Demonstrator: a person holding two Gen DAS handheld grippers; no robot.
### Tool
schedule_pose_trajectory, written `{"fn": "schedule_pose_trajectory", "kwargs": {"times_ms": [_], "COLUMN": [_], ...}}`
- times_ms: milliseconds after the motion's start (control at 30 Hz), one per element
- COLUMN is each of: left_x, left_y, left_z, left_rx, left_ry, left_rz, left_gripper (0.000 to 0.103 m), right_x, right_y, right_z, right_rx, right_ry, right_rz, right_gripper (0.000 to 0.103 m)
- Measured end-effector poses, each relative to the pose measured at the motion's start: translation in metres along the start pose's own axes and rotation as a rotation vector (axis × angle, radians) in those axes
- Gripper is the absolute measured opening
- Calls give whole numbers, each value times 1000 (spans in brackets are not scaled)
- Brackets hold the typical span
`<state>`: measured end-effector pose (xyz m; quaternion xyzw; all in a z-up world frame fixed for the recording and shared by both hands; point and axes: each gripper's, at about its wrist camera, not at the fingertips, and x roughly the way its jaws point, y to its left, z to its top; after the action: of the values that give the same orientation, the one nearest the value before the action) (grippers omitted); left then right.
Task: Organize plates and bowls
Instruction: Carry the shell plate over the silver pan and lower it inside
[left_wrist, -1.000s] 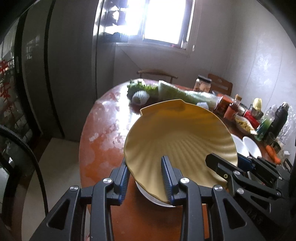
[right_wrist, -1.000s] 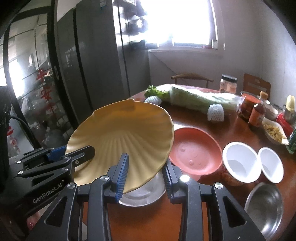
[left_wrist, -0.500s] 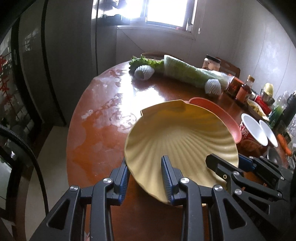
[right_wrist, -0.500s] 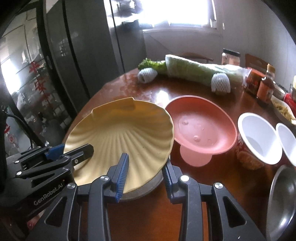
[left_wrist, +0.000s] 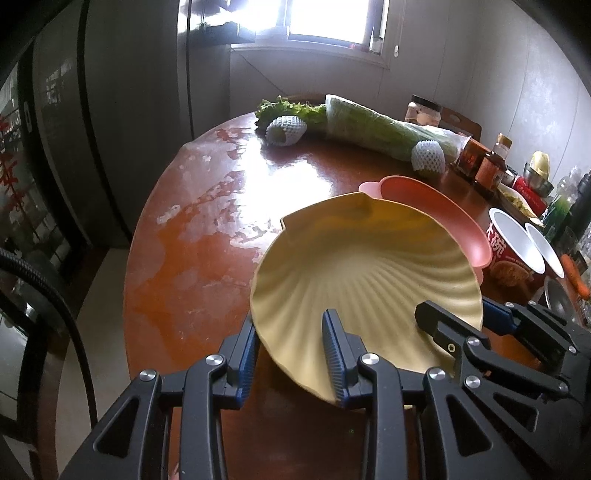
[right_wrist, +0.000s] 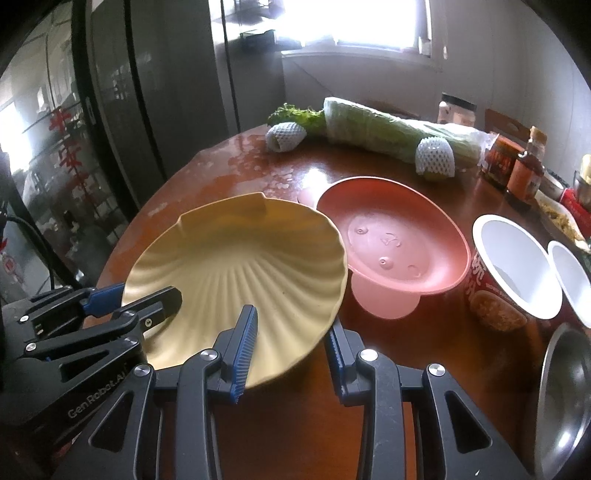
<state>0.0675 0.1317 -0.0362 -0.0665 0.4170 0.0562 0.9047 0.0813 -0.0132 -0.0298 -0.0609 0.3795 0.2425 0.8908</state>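
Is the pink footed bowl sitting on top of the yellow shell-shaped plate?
No, the pink footed bowl stands on the table beside the yellow shell-shaped plate.

Matt ribbed plastic shell plate (right_wrist: 240, 266) on a glossy, worn wooden table (left_wrist: 207, 236).

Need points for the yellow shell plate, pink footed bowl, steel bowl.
yellow shell plate (right_wrist: 236, 258), right wrist view, ribbed inner surface.
pink footed bowl (right_wrist: 391, 243), right wrist view, inside of the bowl.
steel bowl (right_wrist: 565, 384), right wrist view, inner wall near the rim.
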Motion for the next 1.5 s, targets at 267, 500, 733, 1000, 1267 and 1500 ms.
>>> {"fn": "schedule_pose_trajectory", "kwargs": {"times_ms": [267, 500, 733, 1000, 1267, 1500], "left_x": [0, -4, -5, -6, -5, -8], "left_y": [8, 18, 22, 20, 22, 21], "left_z": [-3, -6, -8, -9, -8, -9], "left_rx": [-13, -25, -33, -36, -53, -60], "left_ry": [11, 12, 11, 12, 16, 2], "left_rz": [6, 15, 15, 5, -9, -18], "left_gripper": [35, 35, 35, 35, 35, 35], "right_x": [-2, -6, -6, 0, 0, -3], "right_y": [7, 15, 20, 19, 16, 12], "right_z": [-3, -6, -7, -9, -7, -5], "right_rx": [-21, -33, -44, -65, -42, -16], "right_ry": [4, 6, 4, 8, 18, 17], "right_rz": [5, 27, 30, -15, 8, 31], "right_gripper": [37, 37, 37, 37, 37, 39]}}
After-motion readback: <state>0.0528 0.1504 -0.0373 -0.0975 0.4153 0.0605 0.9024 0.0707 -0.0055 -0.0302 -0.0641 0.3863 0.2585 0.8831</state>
